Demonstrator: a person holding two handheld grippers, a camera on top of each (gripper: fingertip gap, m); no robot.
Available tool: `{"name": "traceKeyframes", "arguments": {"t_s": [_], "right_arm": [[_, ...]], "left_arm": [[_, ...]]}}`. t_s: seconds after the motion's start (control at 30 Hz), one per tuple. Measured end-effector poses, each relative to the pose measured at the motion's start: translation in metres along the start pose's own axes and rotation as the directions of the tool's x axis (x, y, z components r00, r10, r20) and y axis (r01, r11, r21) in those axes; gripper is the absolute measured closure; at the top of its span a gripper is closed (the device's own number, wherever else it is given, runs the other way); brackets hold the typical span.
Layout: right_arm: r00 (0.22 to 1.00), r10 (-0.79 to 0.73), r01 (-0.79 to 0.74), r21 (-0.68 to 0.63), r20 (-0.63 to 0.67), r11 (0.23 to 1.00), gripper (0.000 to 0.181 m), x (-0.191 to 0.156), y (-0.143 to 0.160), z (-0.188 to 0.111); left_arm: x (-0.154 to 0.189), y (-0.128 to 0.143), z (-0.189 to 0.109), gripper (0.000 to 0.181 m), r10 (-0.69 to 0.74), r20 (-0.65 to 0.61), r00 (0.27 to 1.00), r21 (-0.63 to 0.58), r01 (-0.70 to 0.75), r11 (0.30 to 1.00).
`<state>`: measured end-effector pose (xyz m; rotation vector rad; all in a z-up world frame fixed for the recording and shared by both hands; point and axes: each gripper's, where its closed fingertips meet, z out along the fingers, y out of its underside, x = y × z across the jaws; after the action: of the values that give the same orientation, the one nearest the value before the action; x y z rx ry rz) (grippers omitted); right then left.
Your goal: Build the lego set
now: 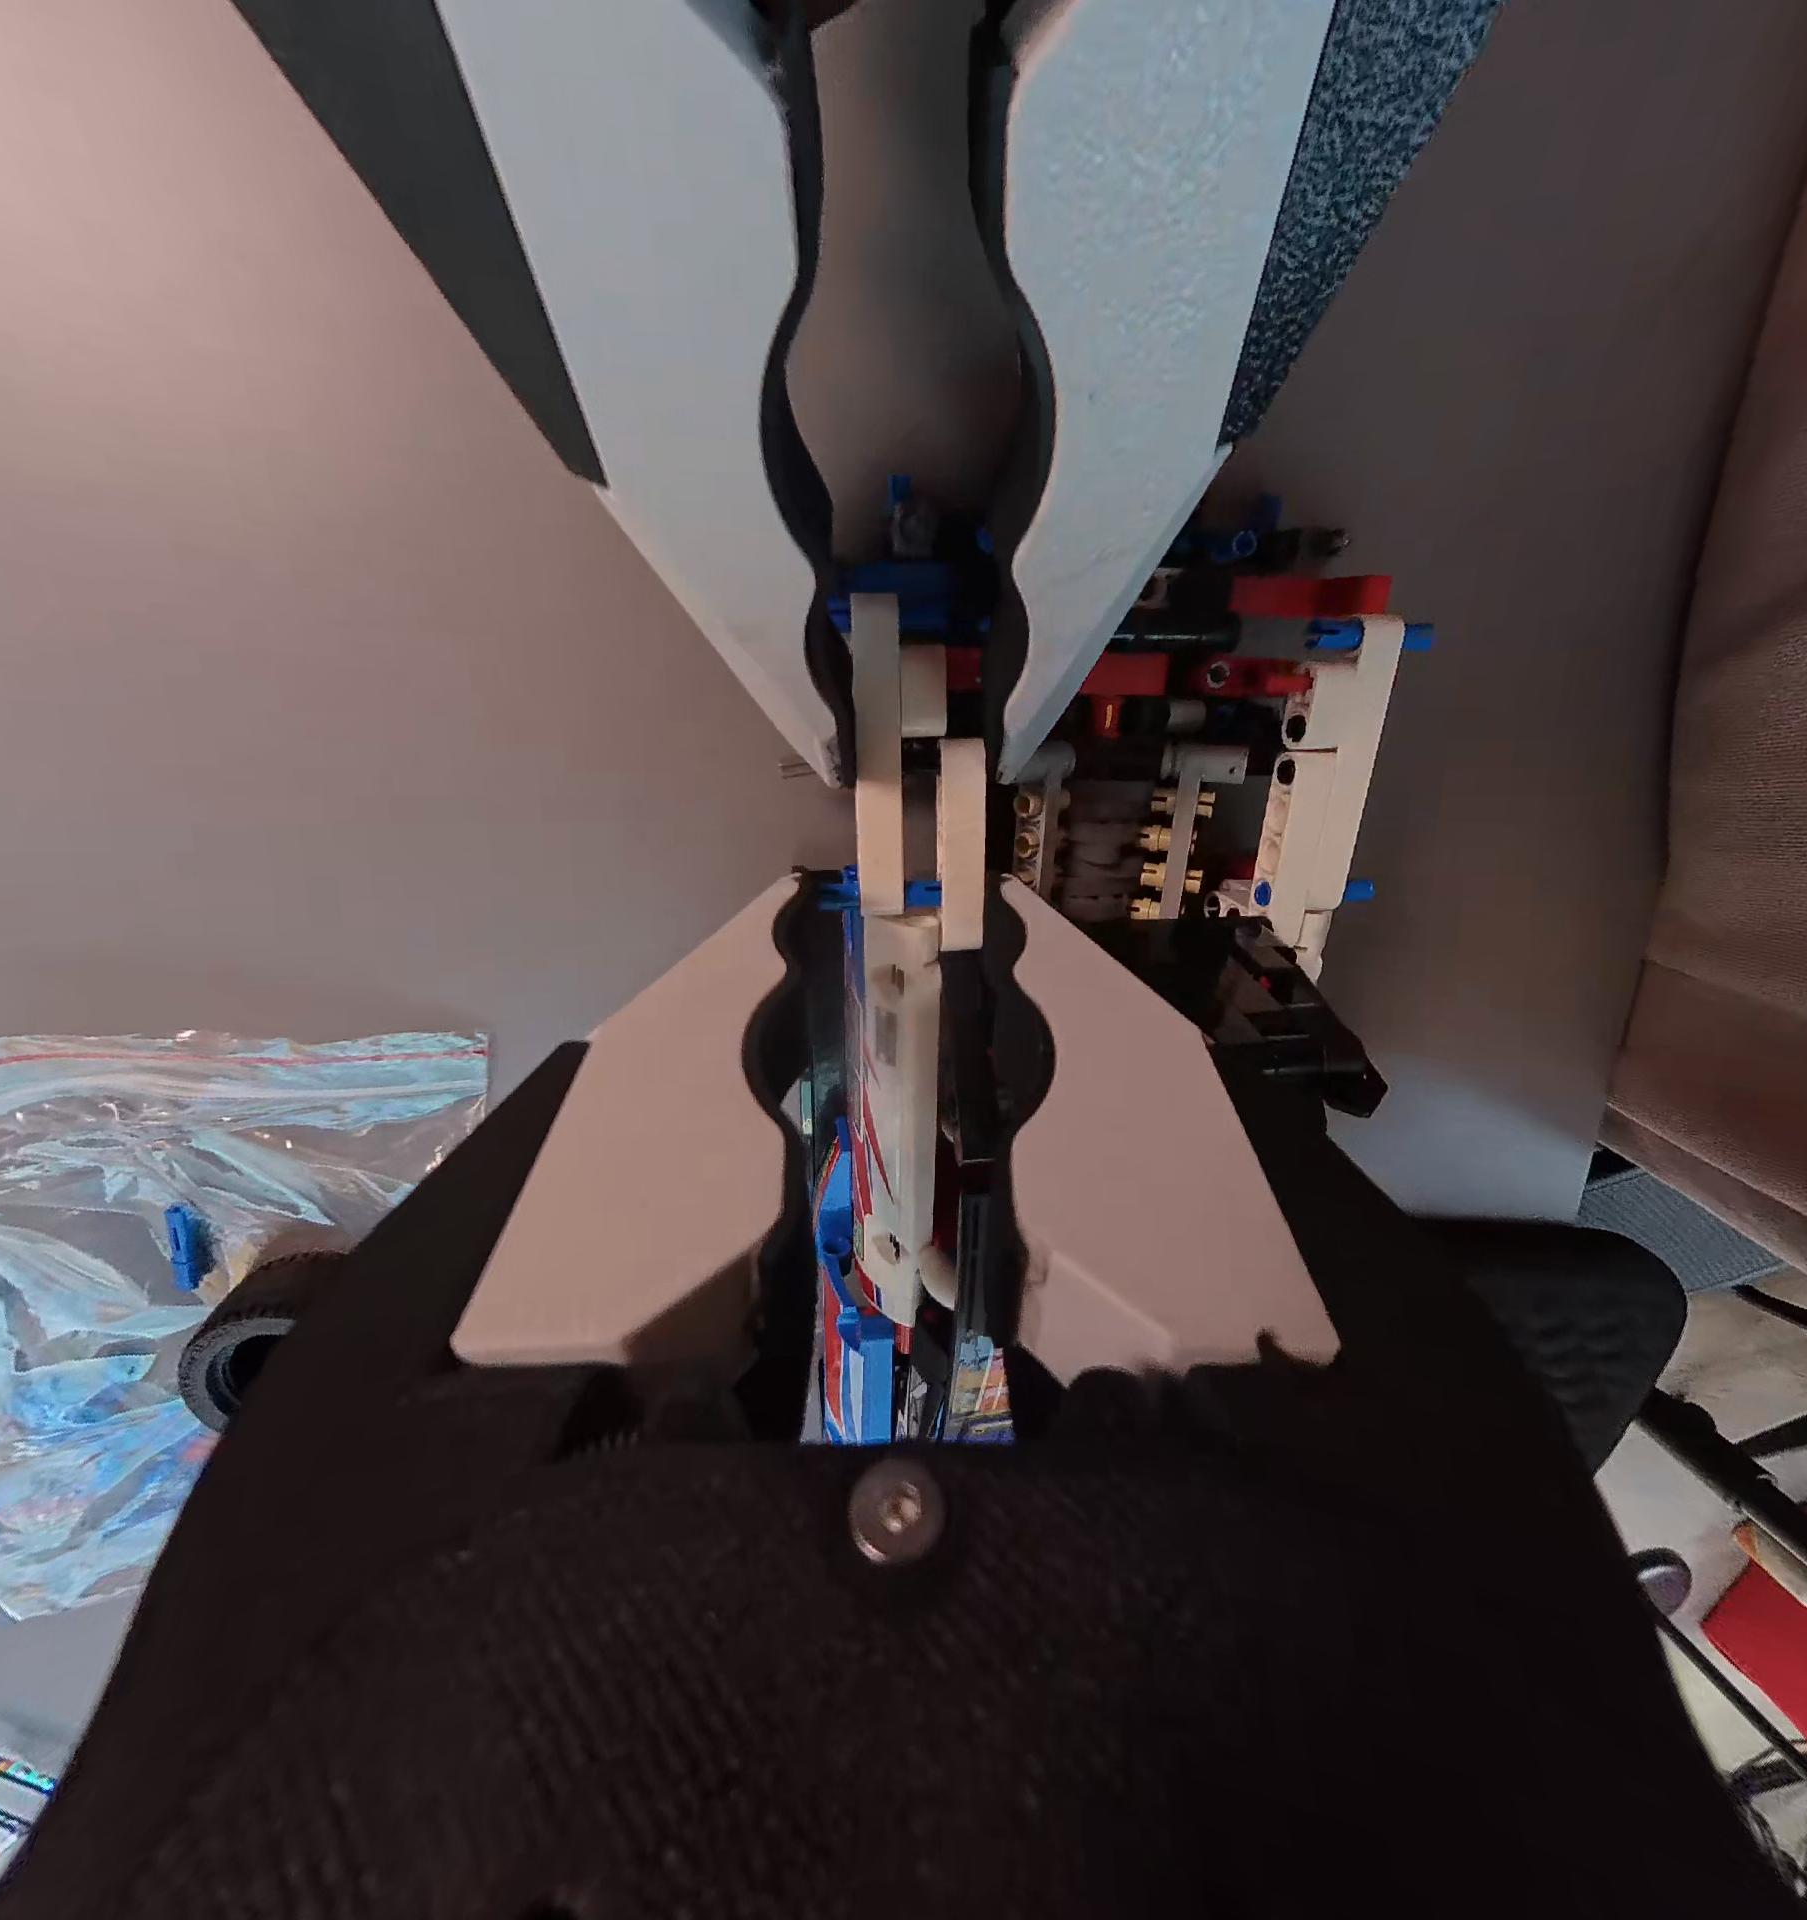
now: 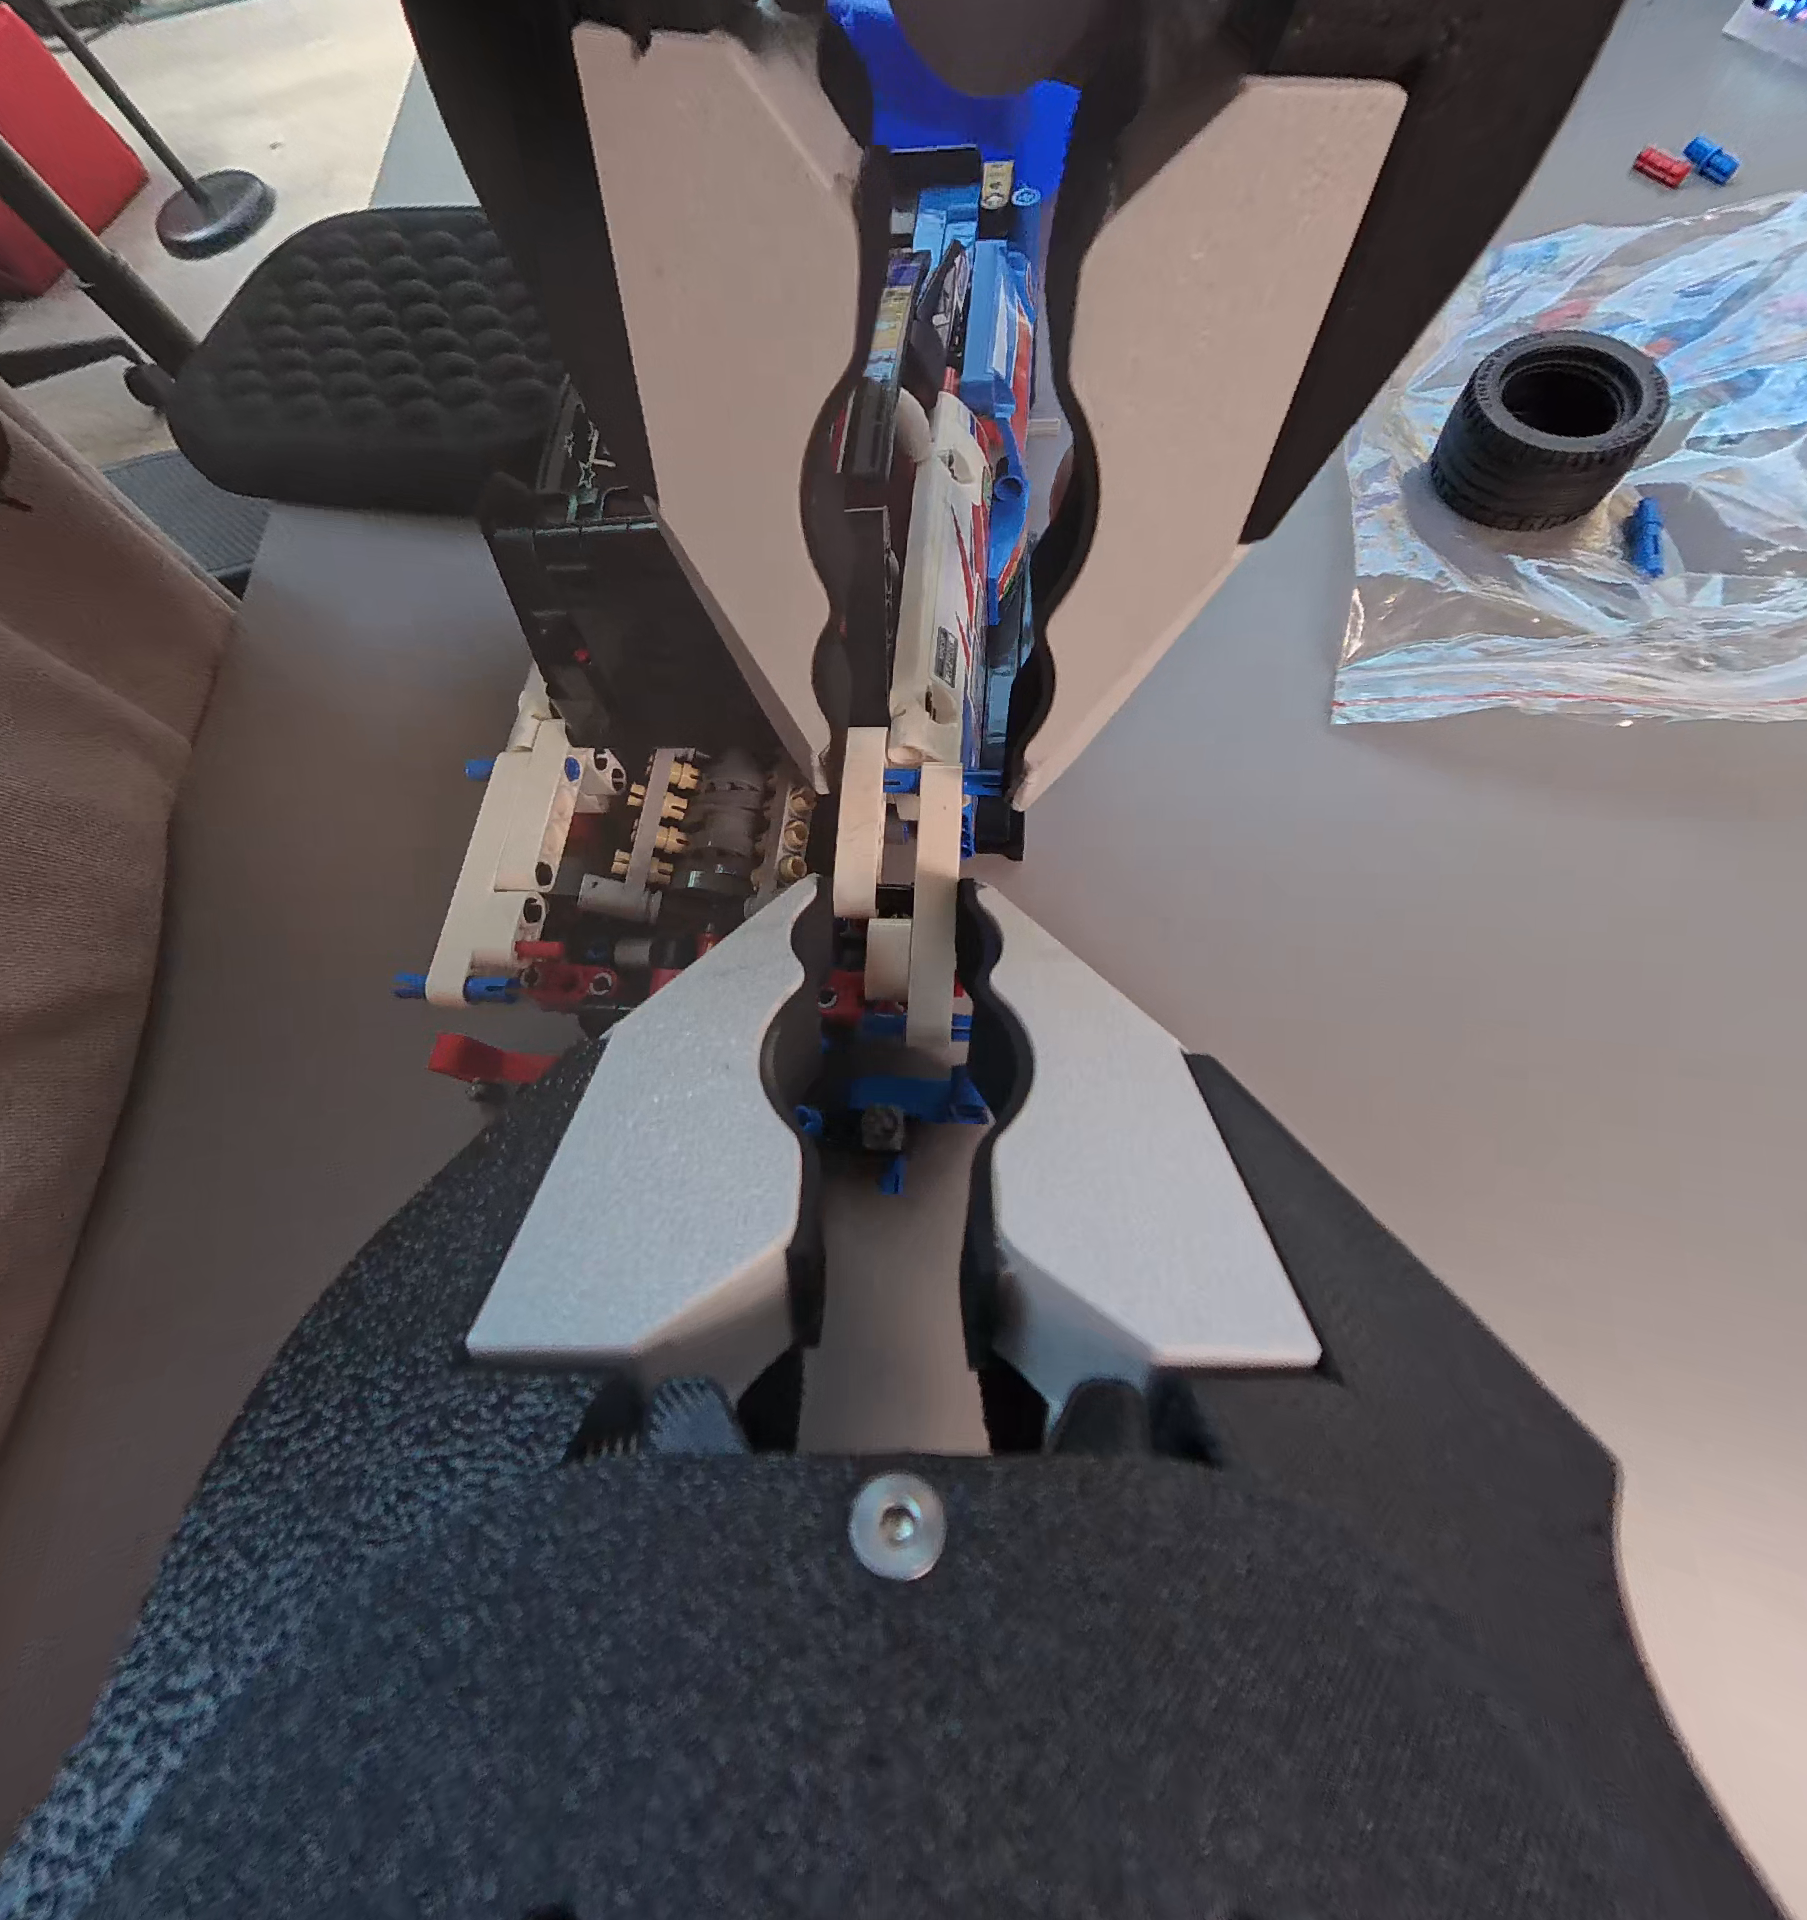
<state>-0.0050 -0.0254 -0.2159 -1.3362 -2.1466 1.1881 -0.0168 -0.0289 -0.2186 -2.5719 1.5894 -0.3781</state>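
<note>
Plastic bag (image 2: 1647, 499) under black tire (image 2: 1548, 436)

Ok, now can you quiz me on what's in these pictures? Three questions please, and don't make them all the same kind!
1. True or false: the black tyre sits on the plastic bag.
2. Pick one: the left gripper and the right gripper are both closed on the same thing. Which is it? A) the lego car B) the tyre C) the bag
3. Fill the gap: the loose pin lying beside the tyre is coloured ____.

Key: 1 true; 2 A; 3 blue.
</note>
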Motion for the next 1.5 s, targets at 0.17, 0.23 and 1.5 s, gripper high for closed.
{"name": "traceKeyframes", "arguments": {"t_s": [0.17, 0.23, 1.5], "right_arm": [[1.0, 0.003, -0.003, 0.02, 0.002, 1.0, 0.16, -0.004, -0.001, 0.003], [1.0, 0.003, -0.003, 0.023, 0.004, 1.0, 0.16, -0.006, -0.002, 0.004], [0.96, 0.185, -0.165, 0.108, -0.212, 0.98, 0.16, -0.046, -0.004, 0.015]], "left_arm": [[0.003, 0.003, 0.0, 0.151, 0.04, 0.006, 0.999, 0.013, -0.04, 0.999], [0.005, 0.004, 0.0, 0.151, 0.048, 0.007, 0.999, 0.015, -0.048, 0.999], [0.044, 0.009, 0.003, 0.151, 0.282, -0.025, 0.959, 0.069, -0.28, 0.958]]}}
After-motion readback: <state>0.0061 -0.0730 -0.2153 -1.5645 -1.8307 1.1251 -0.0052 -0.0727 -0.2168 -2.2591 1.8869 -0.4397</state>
